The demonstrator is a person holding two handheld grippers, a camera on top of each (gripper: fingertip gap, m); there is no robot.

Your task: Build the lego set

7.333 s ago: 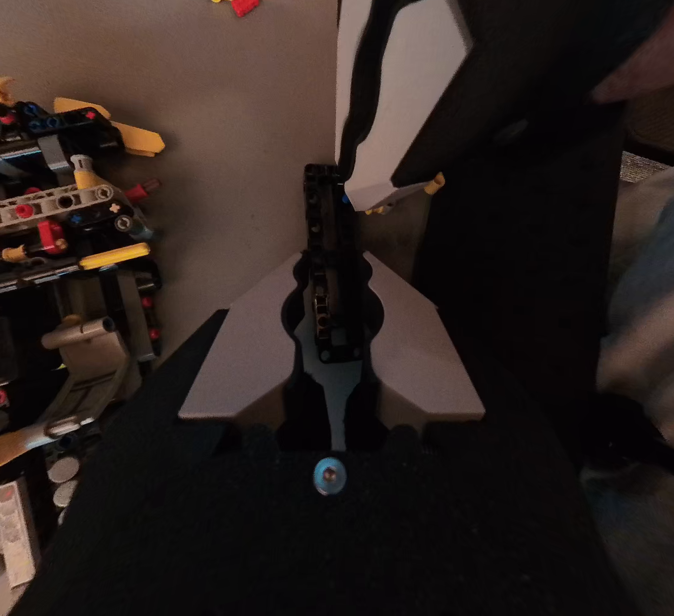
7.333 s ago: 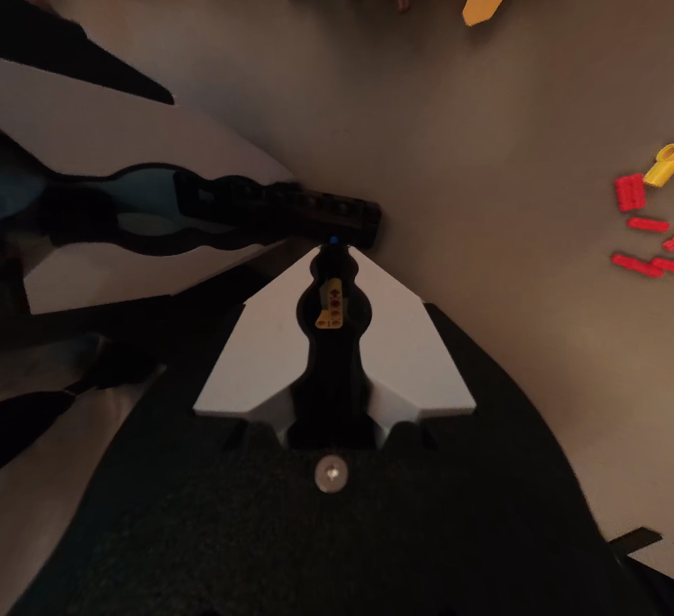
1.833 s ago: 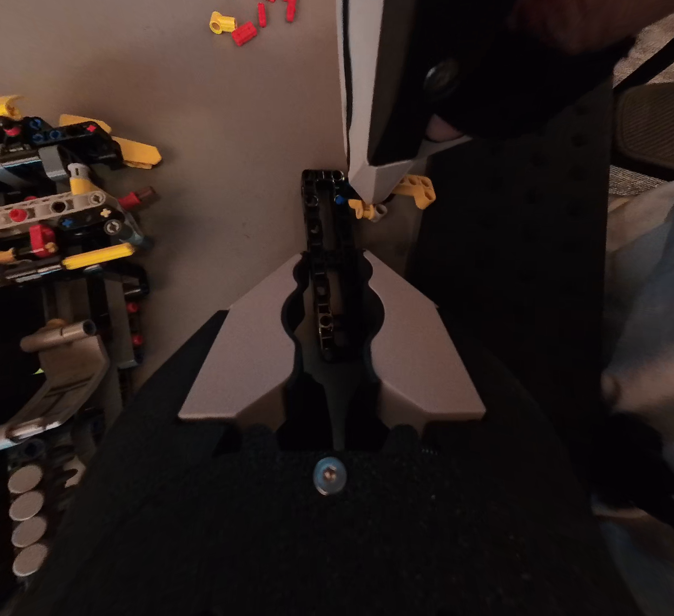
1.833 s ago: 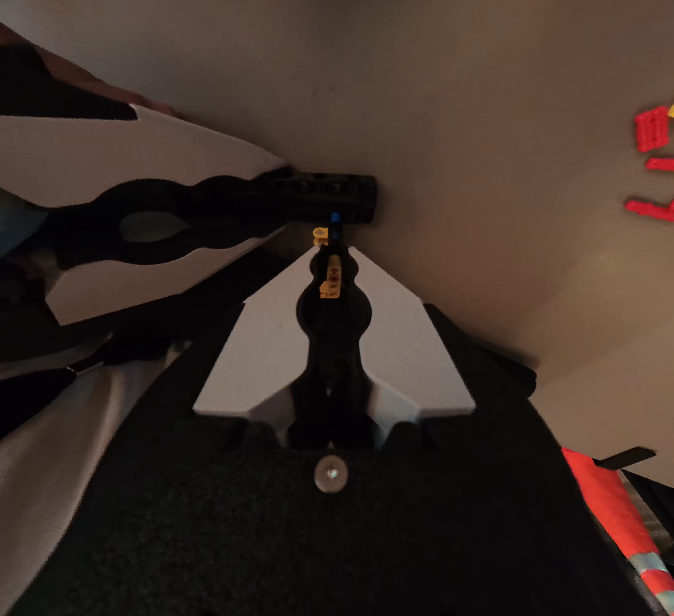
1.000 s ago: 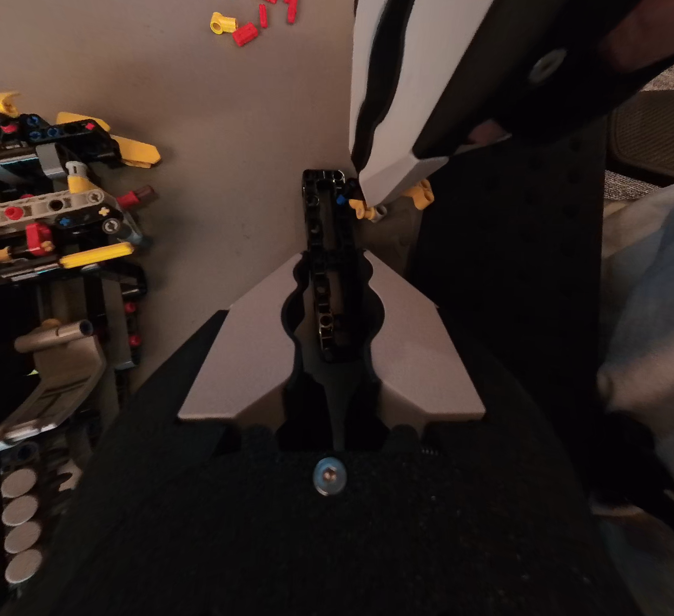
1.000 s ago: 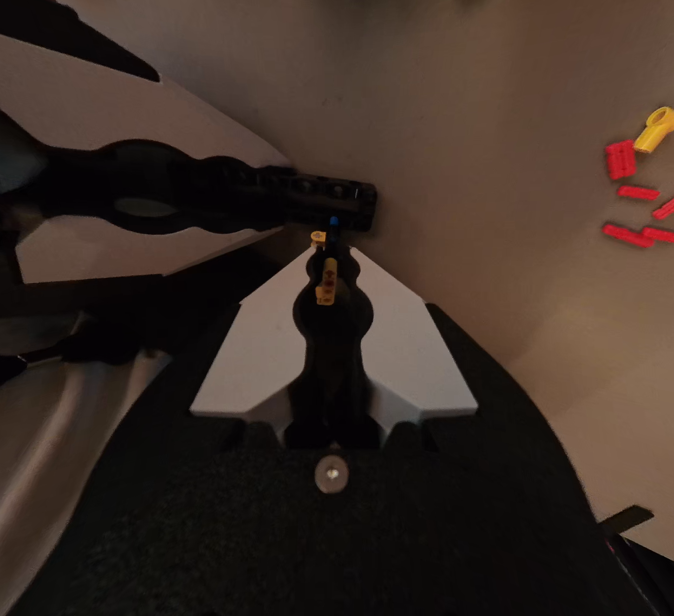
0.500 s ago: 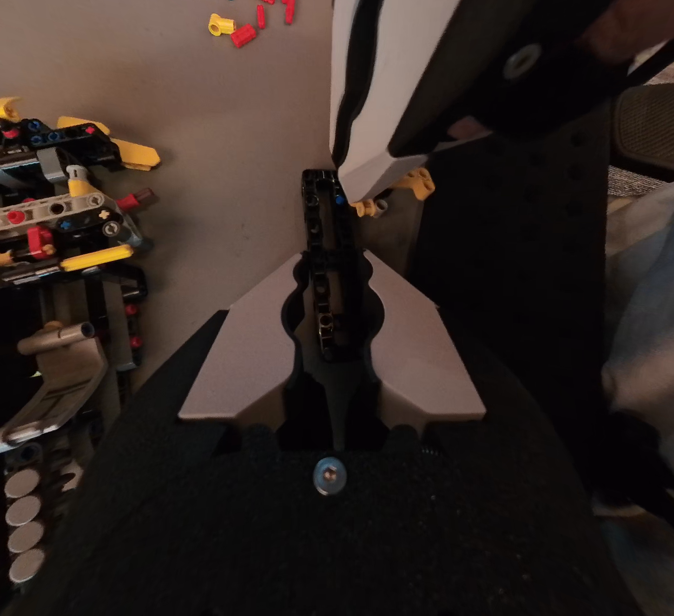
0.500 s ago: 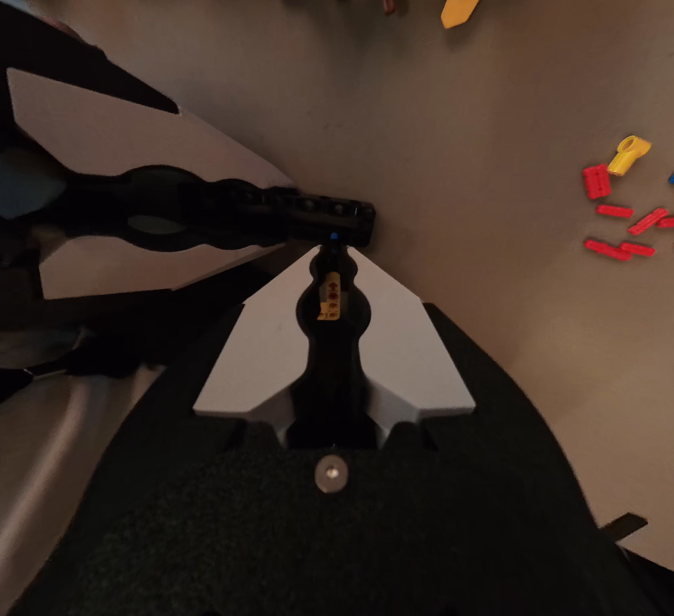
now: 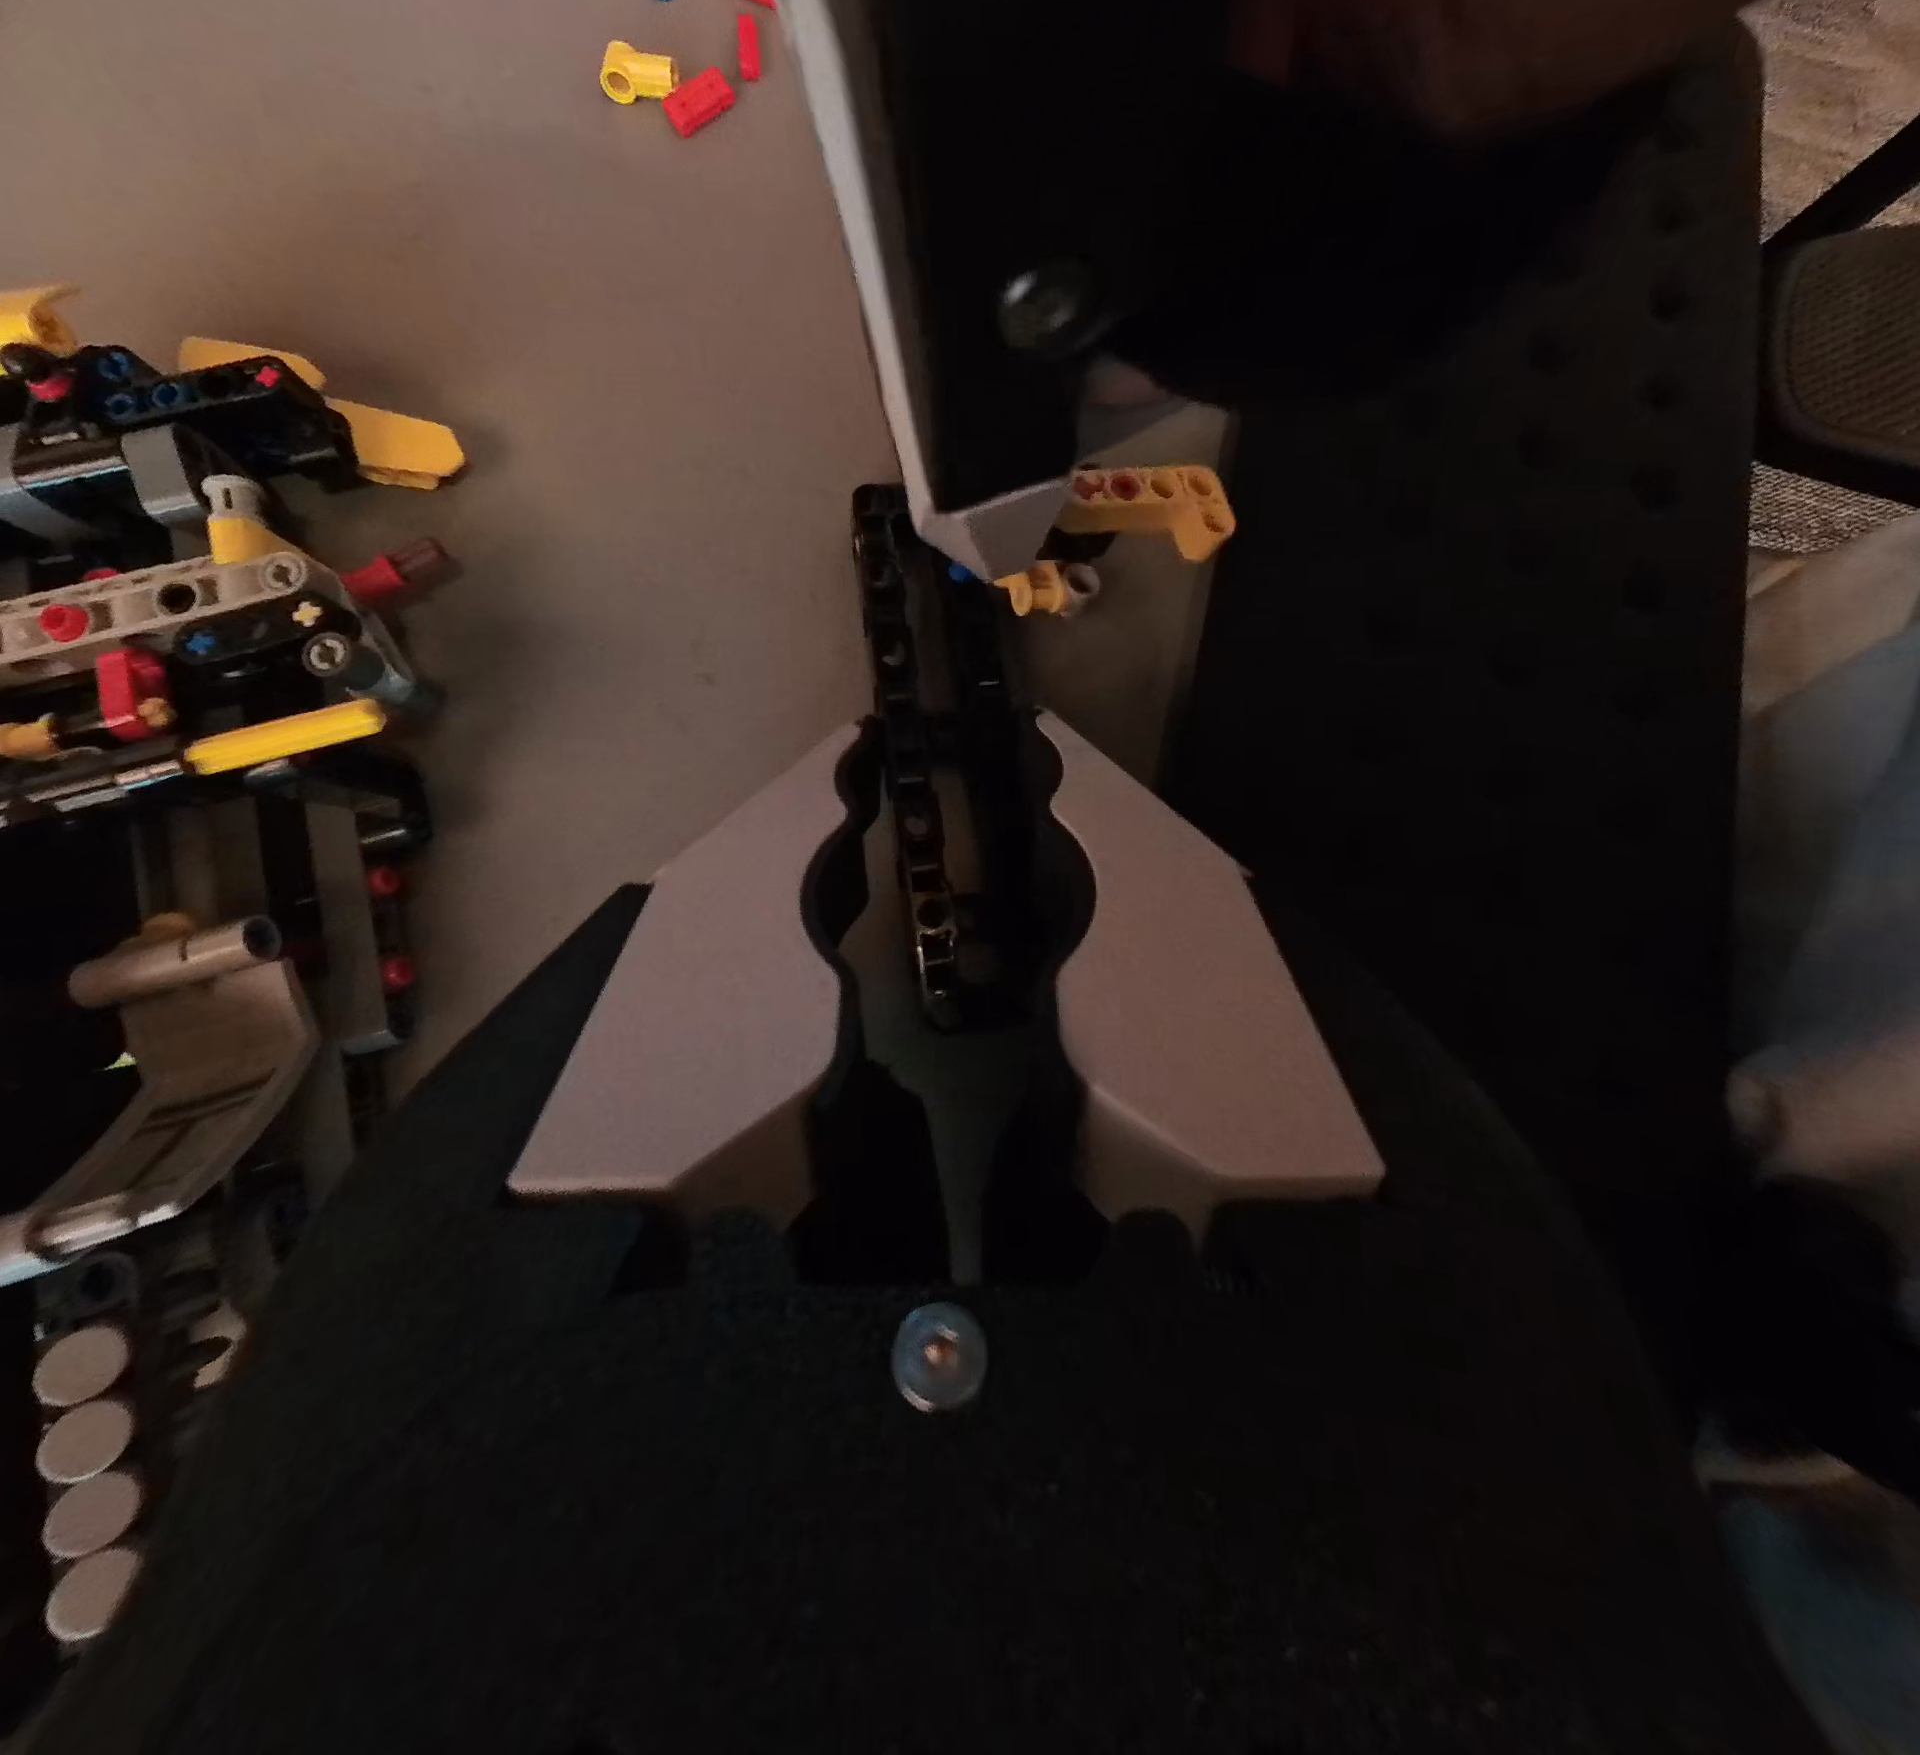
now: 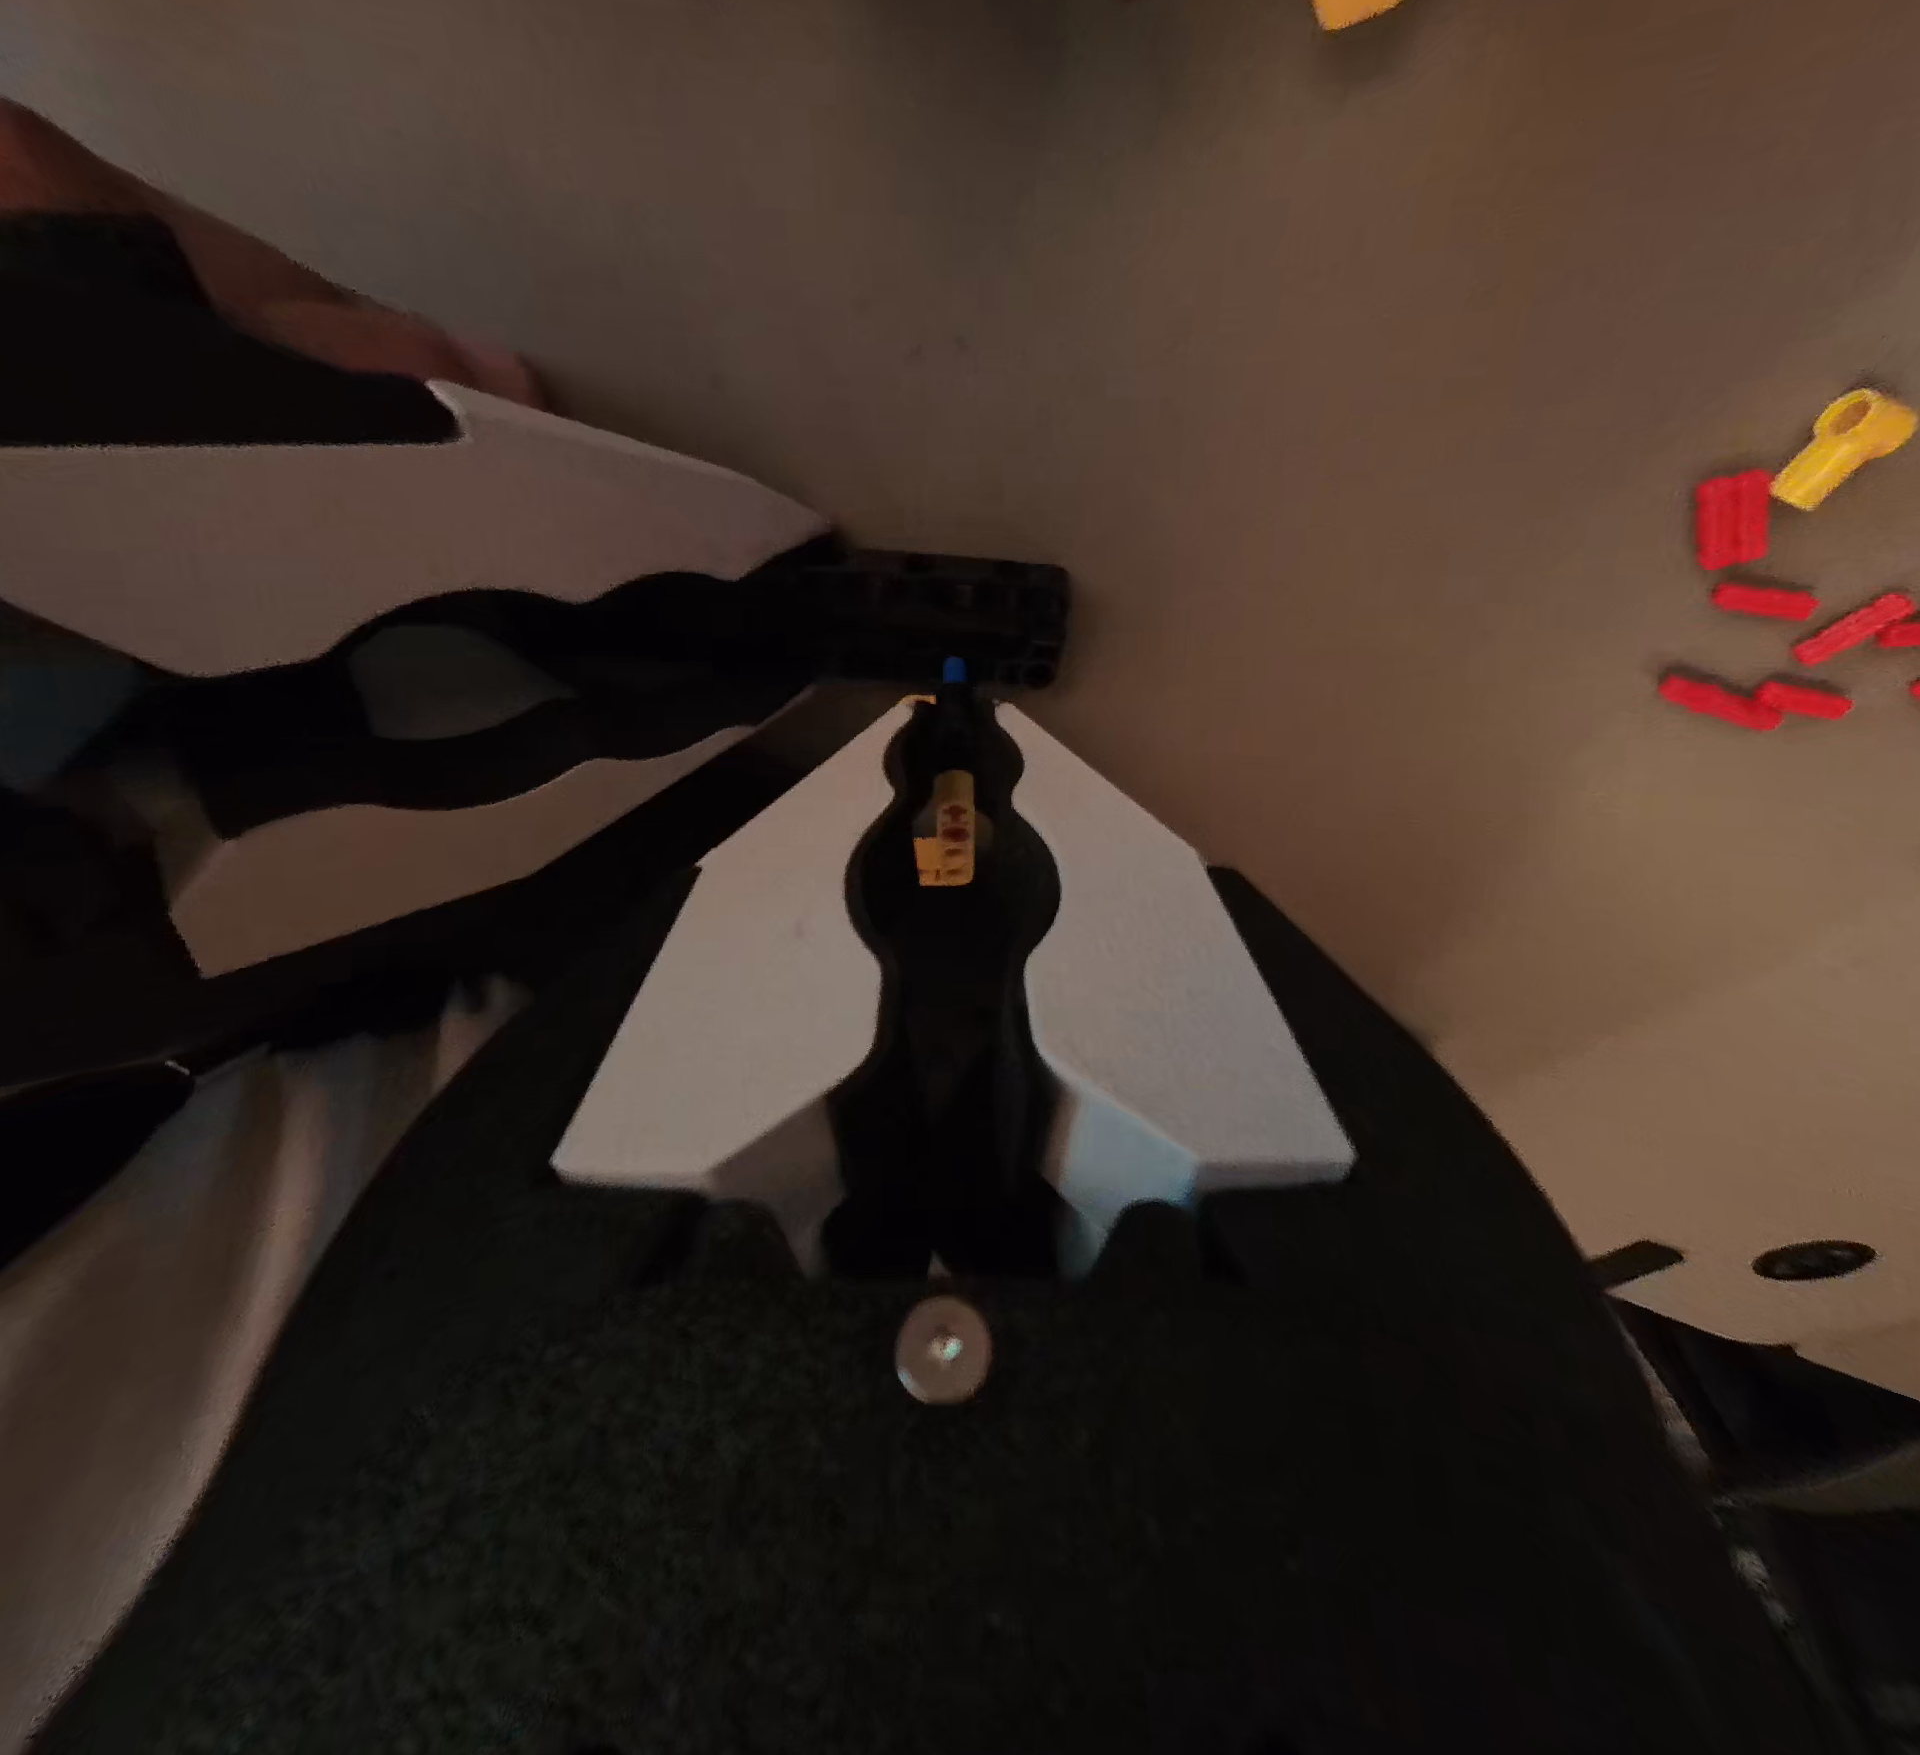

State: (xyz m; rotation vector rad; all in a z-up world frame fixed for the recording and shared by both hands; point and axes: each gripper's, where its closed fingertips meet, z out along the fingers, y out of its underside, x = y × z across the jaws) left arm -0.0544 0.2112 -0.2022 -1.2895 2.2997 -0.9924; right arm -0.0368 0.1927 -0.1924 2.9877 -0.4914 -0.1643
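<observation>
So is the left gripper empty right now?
No, the left gripper is shut on a long black beam that sticks out past its fingertips, above the grey table.

- The black beam [image 9: 902, 666] is hard plastic with a slight sheen.
- The yellow piece [image 10: 954, 827] is smooth plastic.
- The left gripper [image 9: 940, 729] has matt pale fingers [image 9: 717, 967] and a shiny metal screw [image 9: 938, 1360].
- The table [image 9: 540, 271] under the beam is smooth and matt.
</observation>
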